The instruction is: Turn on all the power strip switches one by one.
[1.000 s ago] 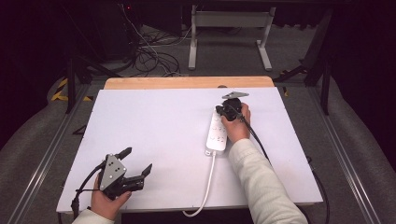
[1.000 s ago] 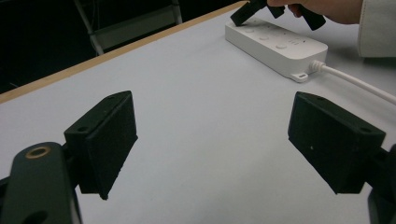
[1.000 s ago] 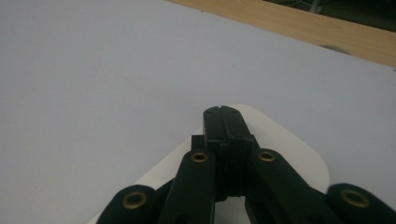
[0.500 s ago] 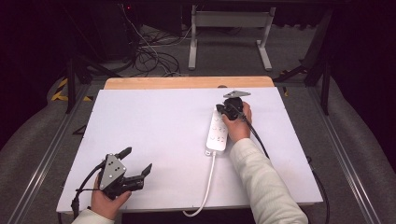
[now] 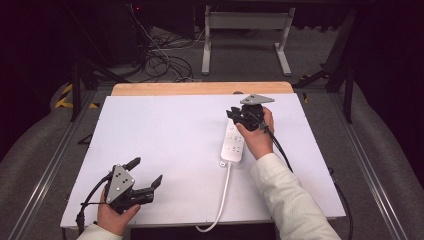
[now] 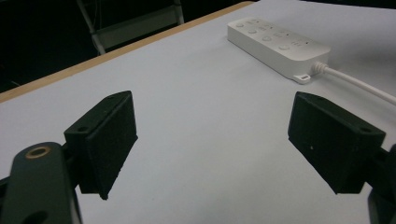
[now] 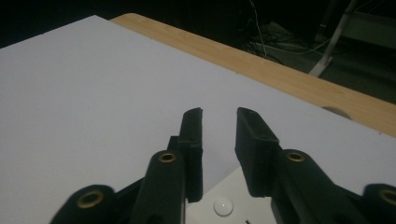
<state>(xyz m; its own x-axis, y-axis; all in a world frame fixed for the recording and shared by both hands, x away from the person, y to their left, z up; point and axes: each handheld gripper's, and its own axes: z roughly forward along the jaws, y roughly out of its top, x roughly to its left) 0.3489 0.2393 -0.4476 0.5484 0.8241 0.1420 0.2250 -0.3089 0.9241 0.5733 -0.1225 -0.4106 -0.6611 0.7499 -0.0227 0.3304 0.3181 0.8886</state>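
A white power strip [image 5: 233, 142] lies on the white tabletop [image 5: 165, 130], right of centre, and its white cable [image 5: 220, 200] runs off the near edge. My right gripper [image 5: 233, 116] hovers over the strip's far end, its jaws a narrow gap apart with nothing between them. In the right gripper view those jaws [image 7: 218, 116] point at bare table, with the strip [image 7: 224, 205] right under them. My left gripper [image 5: 147, 170] rests near the front left corner, wide open and empty. The left gripper view looks past its own jaws [image 6: 219, 135] to the strip [image 6: 280, 42] and cable [image 6: 355, 86].
A wooden strip [image 5: 200, 88] borders the table's far edge. Behind it, on the dark floor, lie tangled cables [image 5: 165, 60] and a grey metal stand [image 5: 245, 30]. Metal rails run along both sides of the table.
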